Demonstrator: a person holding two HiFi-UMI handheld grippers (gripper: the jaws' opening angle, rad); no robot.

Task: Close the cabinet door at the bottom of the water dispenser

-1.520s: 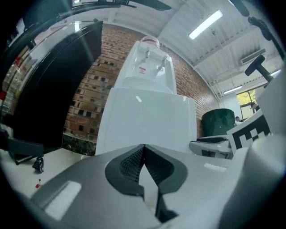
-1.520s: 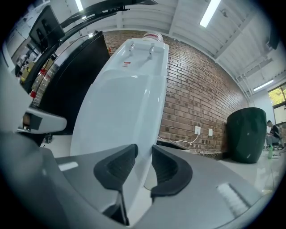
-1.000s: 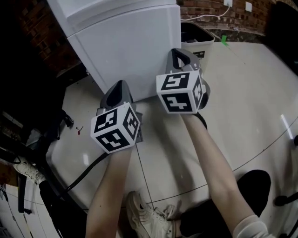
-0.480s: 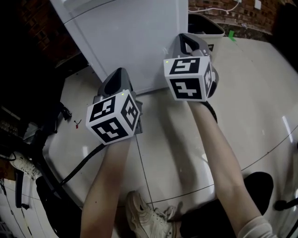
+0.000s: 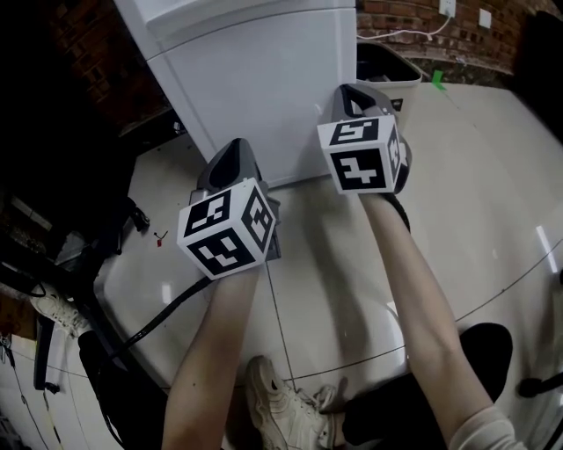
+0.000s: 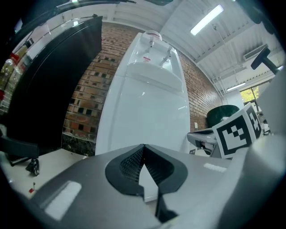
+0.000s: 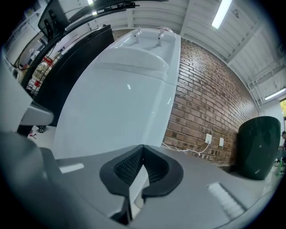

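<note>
From the head view, the white water dispenser (image 5: 255,79) stood on the tiled floor (image 5: 475,185) at twelve o'clock. Its lower front, the cabinet door (image 5: 273,123), lay flat against the body, with no gap that I could make out. The left tongs (image 5: 233,151) pointed at the foot of that front from about seven o'clock, held just short of it. The right tongs (image 5: 354,93) were up at the dispenser's right front corner, at about one o'clock; whether they touched it I could not tell. Each carried its marker cube (image 5: 230,230) above a bare forearm. A dark waste bin (image 5: 383,63) sat just to the right of the dispenser, a brick wall (image 5: 413,16) ran behind it, a black cable (image 5: 158,321) trailed off towards eight o'clock, and a pale shoe (image 5: 281,409) showed at six.

In the left gripper view, the left tongs (image 6: 143,146) were clenched tip to tip with nothing between them. The water dispenser (image 6: 147,112) rose straight ahead, its taps (image 6: 158,49) at twelve o'clock. The right tongs' cube (image 6: 237,129) sat at three o'clock.

In the right gripper view, the right tongs (image 7: 143,146) were likewise pressed together and empty. The dispenser's front (image 7: 116,103) filled ten to twelve o'clock, the brick wall (image 7: 205,98) two o'clock, and the waste bin (image 7: 259,147) three.
</note>
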